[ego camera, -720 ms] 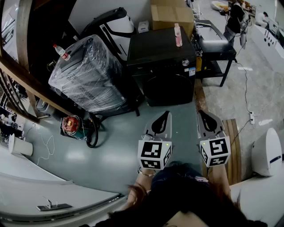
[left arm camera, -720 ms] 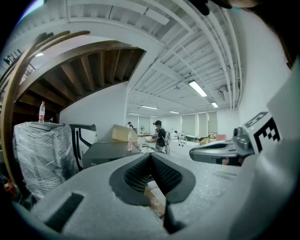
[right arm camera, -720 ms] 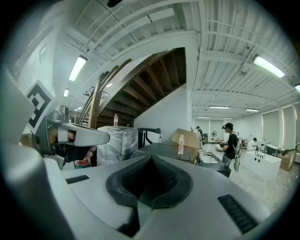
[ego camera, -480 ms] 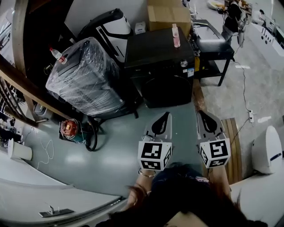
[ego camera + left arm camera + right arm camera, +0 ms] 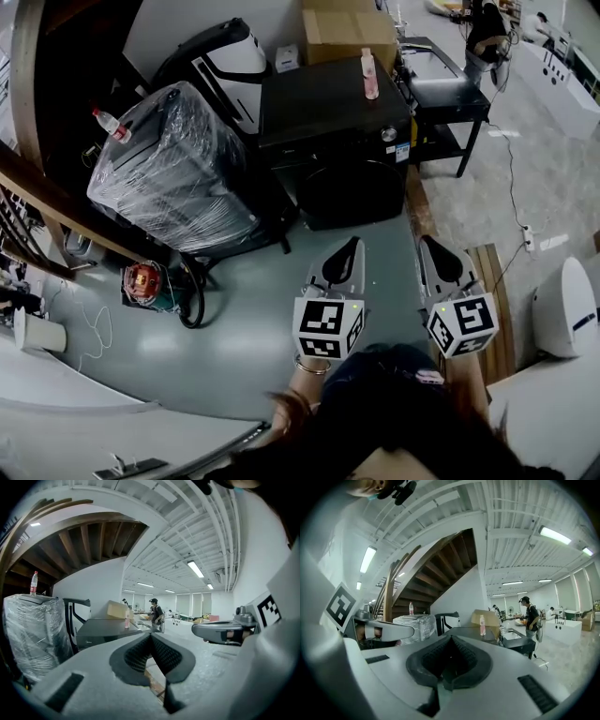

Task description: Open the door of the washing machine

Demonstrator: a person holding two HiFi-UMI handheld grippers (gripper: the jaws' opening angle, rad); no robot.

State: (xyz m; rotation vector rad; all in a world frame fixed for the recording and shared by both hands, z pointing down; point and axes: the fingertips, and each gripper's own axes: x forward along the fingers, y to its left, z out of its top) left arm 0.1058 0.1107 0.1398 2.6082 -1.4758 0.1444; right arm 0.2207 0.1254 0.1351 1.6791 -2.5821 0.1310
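Workshop floor (image 5: 234,319) is grey-green with a bare stretch ahead of me. Left claw (image 5: 353,242) and right claw (image 5: 425,241) are both pressed together with nothing between them. They sit side by side, roughly level, pointed at the washing machine (image 5: 342,131). My read is approach posture: no contact, machine well apart from both tips. Its round door (image 5: 354,192) faces me and looks closed, so the task is not started. Pink bottle (image 5: 369,75) stands on the machine's top, with a cardboard box (image 5: 347,33) behind it. Plastic-wrapped unit (image 5: 173,173) is just beside the machine on the left, black cart (image 5: 448,94) on the right. Wooden stairs (image 5: 47,197) run far left, and a person (image 5: 487,33) stands in the background.
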